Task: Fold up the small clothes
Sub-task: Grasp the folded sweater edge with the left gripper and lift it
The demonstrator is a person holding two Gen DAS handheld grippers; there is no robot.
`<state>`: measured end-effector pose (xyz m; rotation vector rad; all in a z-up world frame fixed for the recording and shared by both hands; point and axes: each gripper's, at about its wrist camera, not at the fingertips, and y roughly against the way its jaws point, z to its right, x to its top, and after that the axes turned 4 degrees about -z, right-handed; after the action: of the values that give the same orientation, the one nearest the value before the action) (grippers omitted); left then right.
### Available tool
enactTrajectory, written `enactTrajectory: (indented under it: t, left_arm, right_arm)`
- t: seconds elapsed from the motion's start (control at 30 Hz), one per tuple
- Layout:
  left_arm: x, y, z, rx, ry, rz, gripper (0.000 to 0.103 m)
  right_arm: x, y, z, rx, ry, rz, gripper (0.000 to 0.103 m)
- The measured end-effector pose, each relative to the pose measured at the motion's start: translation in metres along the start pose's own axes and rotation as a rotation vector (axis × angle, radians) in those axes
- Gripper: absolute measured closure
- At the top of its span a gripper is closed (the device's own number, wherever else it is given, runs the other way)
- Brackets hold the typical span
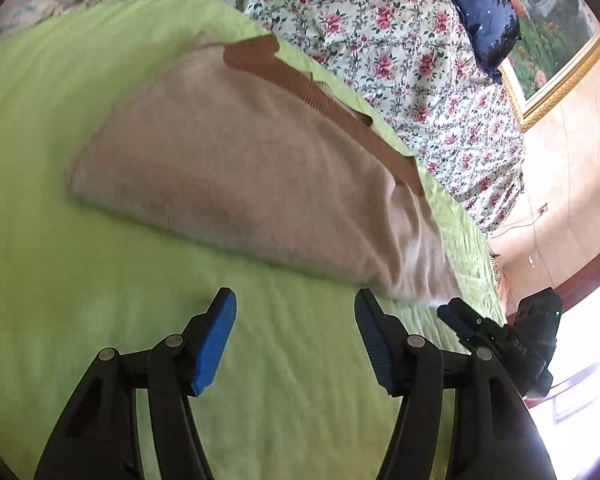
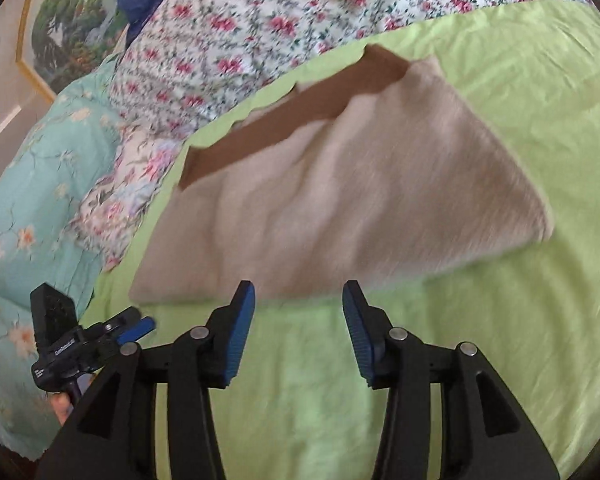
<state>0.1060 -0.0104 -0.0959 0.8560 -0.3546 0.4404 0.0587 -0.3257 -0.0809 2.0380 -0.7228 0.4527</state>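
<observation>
green sheet, folded garment mid-surface

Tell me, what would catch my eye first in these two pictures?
Probably the beige garment with its brown ribbed band, lying folded in the middle of a bright green sheet. At the bottom of each view, a pair of blue-padded fingers stands open and empty just short of it: the left gripper and the right gripper. Behind lies a busy pink-flowered quilt.

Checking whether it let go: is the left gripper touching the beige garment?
Apart. The left wrist view shows the left gripper open over green sheet, short of the beige garment.
</observation>
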Motion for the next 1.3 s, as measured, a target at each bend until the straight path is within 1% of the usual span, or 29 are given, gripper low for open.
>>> enactTrajectory:
  t: [0.13, 0.2, 0.27, 0.43, 0.53, 0.67, 0.7, 0.77, 0.8, 0.83, 0.87, 0.9, 0.93, 1.0, 1.03, 1.07, 1.13, 1.17, 1.23, 1.3]
  left_arm:
    - [-0.007, 0.0, -0.001, -0.007, 0.03, 0.012, 0.029]
    - [-0.004, -0.002, -0.007, -0.01, 0.064, 0.022, 0.024]
    - [0.003, -0.004, -0.014, -0.013, 0.093, 0.039, 0.022]
    - [0.036, -0.015, -0.032, -0.013, 0.16, 0.081, 0.022]
    - [0.057, -0.021, -0.045, -0.013, 0.218, 0.117, 0.022]
    - [0.074, -0.025, -0.051, 0.018, 0.24, 0.163, 0.022]
    - [0.077, -0.026, -0.051, 0.03, 0.238, 0.173, 0.024]
    - [0.083, -0.028, -0.052, 0.058, 0.239, 0.192, 0.032]
    - [0.085, -0.028, -0.054, 0.068, 0.244, 0.201, 0.041]
    - [0.088, -0.028, -0.056, 0.075, 0.251, 0.207, 0.053]
    - [0.089, -0.028, -0.06, 0.072, 0.26, 0.213, 0.061]
    - [0.091, -0.029, -0.063, 0.063, 0.265, 0.215, 0.071]
    - [0.092, -0.028, -0.064, 0.056, 0.266, 0.215, 0.078]
    - [0.095, -0.024, -0.057, 0.062, 0.237, 0.231, 0.084]
    - [0.096, -0.022, -0.049, 0.074, 0.204, 0.24, 0.087]
    - [0.098, -0.018, -0.037, 0.082, 0.165, 0.249, 0.089]
    - [0.101, -0.012, -0.014, 0.057, 0.094, 0.265, 0.092]
    - [0.103, -0.009, 0.001, 0.034, 0.048, 0.271, 0.092]
    - [0.105, -0.009, 0.031, 0.008, -0.041, 0.265, 0.095]
    - [0.104, -0.019, 0.068, 0.012, -0.151, 0.235, 0.095]
  right_arm:
    - [-0.012, 0.0, -0.006, 0.01, 0.003, -0.021, 0.053]
    - [-0.014, -0.001, -0.007, 0.005, -0.001, -0.029, 0.052]
    - [-0.017, -0.002, -0.006, 0.012, -0.009, -0.04, 0.051]
    - [-0.017, 0.001, -0.005, 0.008, -0.013, -0.036, 0.051]
    - [-0.014, 0.003, -0.003, 0.009, -0.017, -0.029, 0.05]
    - [-0.008, 0.004, 0.005, 0.009, -0.034, -0.023, 0.048]
    - [-0.006, 0.004, 0.007, 0.009, -0.035, -0.024, 0.048]
    - [-0.001, 0.005, 0.01, 0.004, -0.038, -0.019, 0.048]
    - [0.001, 0.006, 0.011, 0.006, -0.038, -0.016, 0.048]
    - [0.004, 0.007, 0.012, 0.008, -0.038, -0.013, 0.048]
    - [0.007, 0.008, 0.013, 0.011, -0.037, -0.008, 0.048]
    - [0.011, 0.009, 0.014, 0.011, -0.033, -0.005, 0.048]
    - [0.016, 0.009, 0.015, 0.012, -0.029, -0.003, 0.048]
    - [0.025, 0.011, 0.016, 0.023, -0.025, 0.002, 0.048]
    - [0.029, 0.011, 0.017, 0.027, -0.023, 0.005, 0.048]
    - [0.036, 0.013, 0.017, 0.029, -0.014, 0.01, 0.048]
    - [0.051, 0.017, 0.019, 0.048, -0.005, 0.021, 0.048]
    - [0.061, 0.019, 0.022, 0.068, -0.007, 0.026, 0.048]
    - [0.077, 0.021, 0.026, 0.083, -0.007, 0.024, 0.048]
    - [0.094, 0.019, 0.029, 0.087, -0.005, 0.012, 0.048]
